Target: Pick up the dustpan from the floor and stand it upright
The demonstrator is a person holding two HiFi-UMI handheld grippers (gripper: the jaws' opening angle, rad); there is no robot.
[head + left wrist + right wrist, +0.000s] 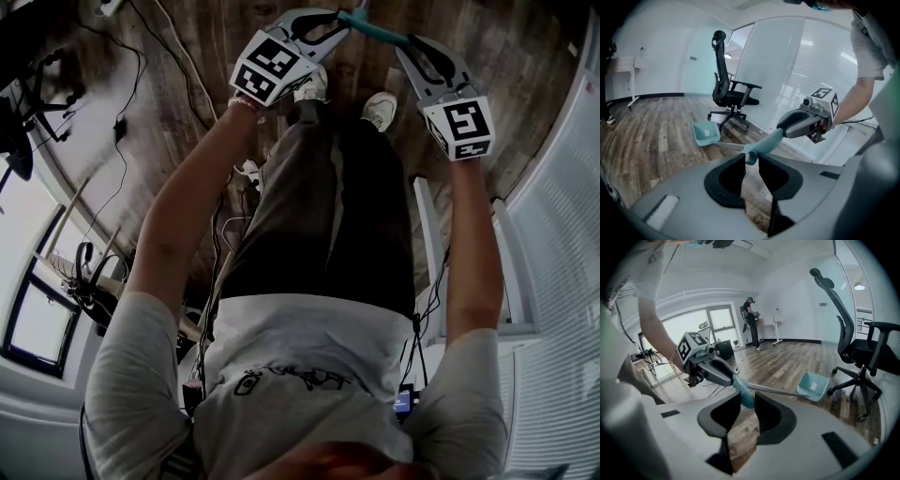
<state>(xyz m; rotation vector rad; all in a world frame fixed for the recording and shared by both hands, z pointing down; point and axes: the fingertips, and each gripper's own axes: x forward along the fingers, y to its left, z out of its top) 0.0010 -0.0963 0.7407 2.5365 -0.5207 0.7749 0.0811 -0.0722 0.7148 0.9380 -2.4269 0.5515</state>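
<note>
The dustpan has a teal grip (371,24), a thin metal shaft (729,146) and a teal pan (706,133). Both grippers are shut on the grip, side by side. In the head view my left gripper (326,26) and right gripper (409,47) meet on it above my shoes. In the left gripper view the grip's hooked end (752,153) sits between my own jaws, and the right gripper (802,123) clamps it further up. In the right gripper view the grip (743,393) is pinched between the jaws and the pan (814,386) hangs low over the wood floor; whether it touches the floor I cannot tell.
A black office chair (729,92) stands just beyond the pan, in front of a glass wall with blinds (820,61). Cables (122,122) trail over the floor at the left. A person (751,322) stands at a white desk (776,326) far back.
</note>
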